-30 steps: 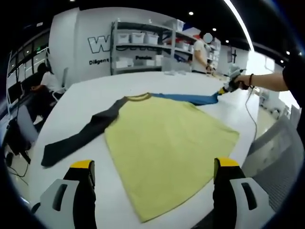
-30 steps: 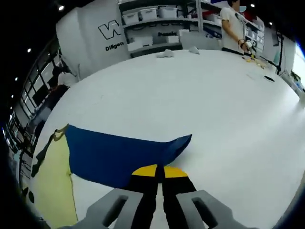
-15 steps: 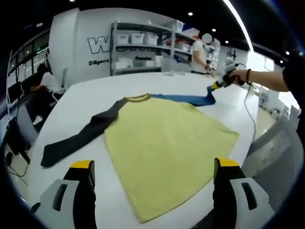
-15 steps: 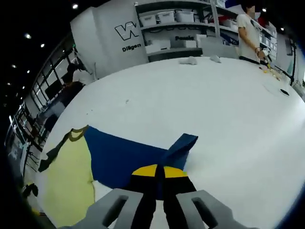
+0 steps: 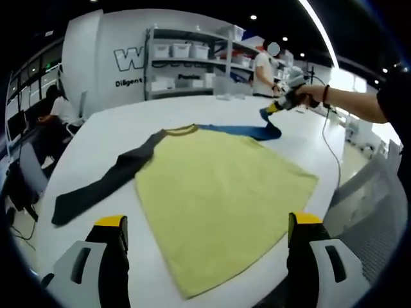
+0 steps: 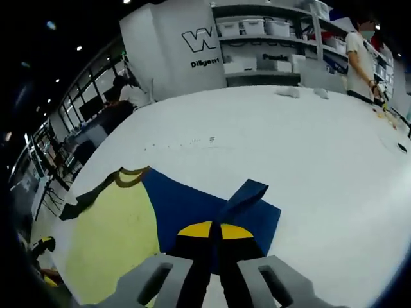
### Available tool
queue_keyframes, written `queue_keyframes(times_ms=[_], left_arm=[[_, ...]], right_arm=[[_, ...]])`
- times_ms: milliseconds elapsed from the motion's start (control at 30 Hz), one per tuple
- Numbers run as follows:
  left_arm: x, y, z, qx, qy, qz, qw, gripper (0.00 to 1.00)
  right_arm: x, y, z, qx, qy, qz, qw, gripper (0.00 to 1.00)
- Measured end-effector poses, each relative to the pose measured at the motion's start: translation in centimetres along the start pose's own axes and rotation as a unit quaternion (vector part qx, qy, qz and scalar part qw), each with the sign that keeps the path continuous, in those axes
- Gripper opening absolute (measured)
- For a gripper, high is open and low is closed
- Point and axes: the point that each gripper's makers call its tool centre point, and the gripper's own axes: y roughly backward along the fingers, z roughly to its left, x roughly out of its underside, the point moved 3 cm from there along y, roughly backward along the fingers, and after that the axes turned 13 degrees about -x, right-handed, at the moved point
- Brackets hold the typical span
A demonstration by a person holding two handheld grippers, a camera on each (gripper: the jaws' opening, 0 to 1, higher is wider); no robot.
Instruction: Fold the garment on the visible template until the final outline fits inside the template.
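A long-sleeved shirt lies flat on the white table (image 5: 192, 109). Its yellow body (image 5: 218, 192) spreads in front of my left gripper (image 5: 209, 221), which hangs open above the near hem and holds nothing. The dark sleeve (image 5: 96, 183) stretches away to the left. The blue sleeve (image 5: 241, 130) runs to the far right, where my right gripper (image 5: 273, 109) lifts its end. In the right gripper view, my right gripper (image 6: 215, 228) is shut on the blue sleeve (image 6: 192, 205), whose cuff folds back over it. The yellow body (image 6: 115, 237) and collar (image 6: 131, 176) lie to the left.
Shelves with white bins (image 5: 186, 51) stand behind the table, with a person (image 5: 263, 64) beside them. Another person (image 5: 54, 109) sits at the far left. The table's edge (image 5: 327, 192) drops off on the right. Small items (image 6: 302, 93) lie on the far tabletop.
My right gripper has lifted the blue sleeve's cuff and carried it back toward the shirt body, so the sleeve doubles over itself. The left gripper has stayed open in place.
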Motion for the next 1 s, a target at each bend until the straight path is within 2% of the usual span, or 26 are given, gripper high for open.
queue_keyframes(times_ms=[300,433,600,867,1000], left_arm=[[0.1,0.0,-0.1,0.0,-0.003,0.004,1.0,0.99],[0.1,0.0,-0.2,0.003,-0.003,0.002,1.0,0.99],[0.0,0.1,-0.2,0.001,-0.006,0.0,1.0,0.99],[0.2,0.0,-0.1,0.001,-0.001,0.005,1.0,0.99],[0.2,-0.1,-0.1,0.001,0.0,0.005,1.0,0.99]], right_arm=[[-1.2,-0.9,3.6,-0.032,0.029,-0.003,0.9991,0.0],[-1.8,-1.2,5.8,-0.059,0.042,-0.001,0.9974,0.0],[-2.6,-1.4,7.6,-0.071,0.065,0.001,0.9954,0.0],[-3.1,-2.1,10.6,-0.089,0.089,0.004,0.9921,0.0],[-3.1,-2.7,12.3,-0.107,0.105,0.017,0.9886,0.0]])
